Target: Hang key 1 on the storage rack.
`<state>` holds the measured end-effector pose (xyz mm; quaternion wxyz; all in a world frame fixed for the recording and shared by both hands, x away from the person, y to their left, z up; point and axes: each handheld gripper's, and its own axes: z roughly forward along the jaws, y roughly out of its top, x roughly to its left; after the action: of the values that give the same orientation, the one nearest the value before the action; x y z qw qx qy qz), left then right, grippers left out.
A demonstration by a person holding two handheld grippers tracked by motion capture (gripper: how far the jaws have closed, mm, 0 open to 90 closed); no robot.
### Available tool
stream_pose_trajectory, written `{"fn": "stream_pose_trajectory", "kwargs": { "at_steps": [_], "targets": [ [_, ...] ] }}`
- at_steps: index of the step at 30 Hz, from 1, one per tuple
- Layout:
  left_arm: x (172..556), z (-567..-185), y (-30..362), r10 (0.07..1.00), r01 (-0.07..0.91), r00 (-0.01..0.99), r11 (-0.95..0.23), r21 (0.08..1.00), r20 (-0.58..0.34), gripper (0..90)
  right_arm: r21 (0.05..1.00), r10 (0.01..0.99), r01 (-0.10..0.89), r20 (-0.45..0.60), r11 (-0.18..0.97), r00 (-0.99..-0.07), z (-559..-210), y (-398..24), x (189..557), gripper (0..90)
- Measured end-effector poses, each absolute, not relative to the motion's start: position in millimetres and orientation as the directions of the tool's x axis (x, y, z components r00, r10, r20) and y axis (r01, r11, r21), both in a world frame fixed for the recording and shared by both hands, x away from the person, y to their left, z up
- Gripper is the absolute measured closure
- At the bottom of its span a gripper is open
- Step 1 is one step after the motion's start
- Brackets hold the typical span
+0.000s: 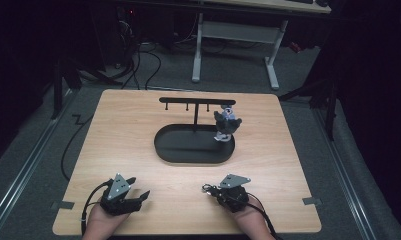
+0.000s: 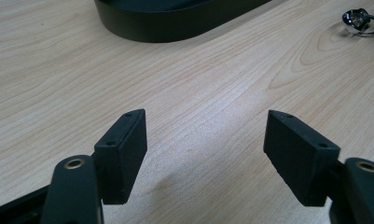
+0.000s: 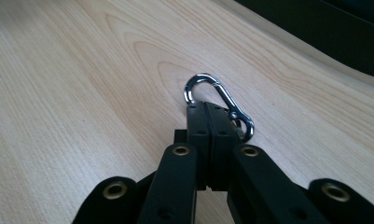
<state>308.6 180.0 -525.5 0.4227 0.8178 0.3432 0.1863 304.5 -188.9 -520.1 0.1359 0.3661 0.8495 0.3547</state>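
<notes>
A small silver carabiner clip (image 3: 219,103) sits at the near right of the counter (image 1: 138,130), clamped at its lower end between the two black jaws of the right gripper (image 3: 208,112). In the right gripper view the jaws are pressed together with the clip's loop sticking out beyond their tips, low over the wood; whether it touches the surface cannot be told. In the high view the clip (image 1: 207,188) shows as a small shiny glint at the left tip of the right gripper (image 1: 214,190), which a hand (image 1: 250,220) holds from the near edge.

The left gripper (image 1: 138,192) rests at the near left, well apart from the clip, with its jaws spread wide and nothing between them; the left gripper view shows bare wood grain in the gap (image 2: 205,140), and the clip (image 2: 359,21) at the far right of that view.

Farther back, near the middle of the counter, lies a black oval tray (image 1: 168,150). From it rises a black T-shaped stand (image 1: 195,102) with small pegs under its crossbar. A grey, dark furry keychain toy (image 1: 226,122) hangs at the right end of the bar, above the tray's right side.

No brand, label or writing can be read anywhere.

Beyond the counter are a grey carpeted floor (image 1: 308,75), dark cables and the white legs of another desk (image 1: 235,35).
</notes>
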Motion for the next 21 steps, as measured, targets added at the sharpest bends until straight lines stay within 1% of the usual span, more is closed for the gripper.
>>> {"fn": "stream_pose_trajectory", "kwargs": {
  "at_steps": [6,14,21],
  "targets": [
    [308.5,-526.1,177.2,0.713,0.402,0.701,-0.416,0.816,0.018,30.8,0.698,0.740,0.533,0.008,0.478,-0.673,-522.9,-198.0,309.8,89.8],
    [308.3,-526.0,178.3,0.714,0.404,0.700,-0.415,0.815,0.017,30.8,0.703,0.780,0.545,-0.022,0.457,-0.626,-523.1,-215.7,322.3,87.0],
    [308.9,-525.8,177.2,0.712,0.402,0.702,-0.415,0.816,0.017,30.8,0.716,0.789,0.544,-0.015,0.438,-0.615,-517.5,-220.2,318.9,87.1]
  ]
}}
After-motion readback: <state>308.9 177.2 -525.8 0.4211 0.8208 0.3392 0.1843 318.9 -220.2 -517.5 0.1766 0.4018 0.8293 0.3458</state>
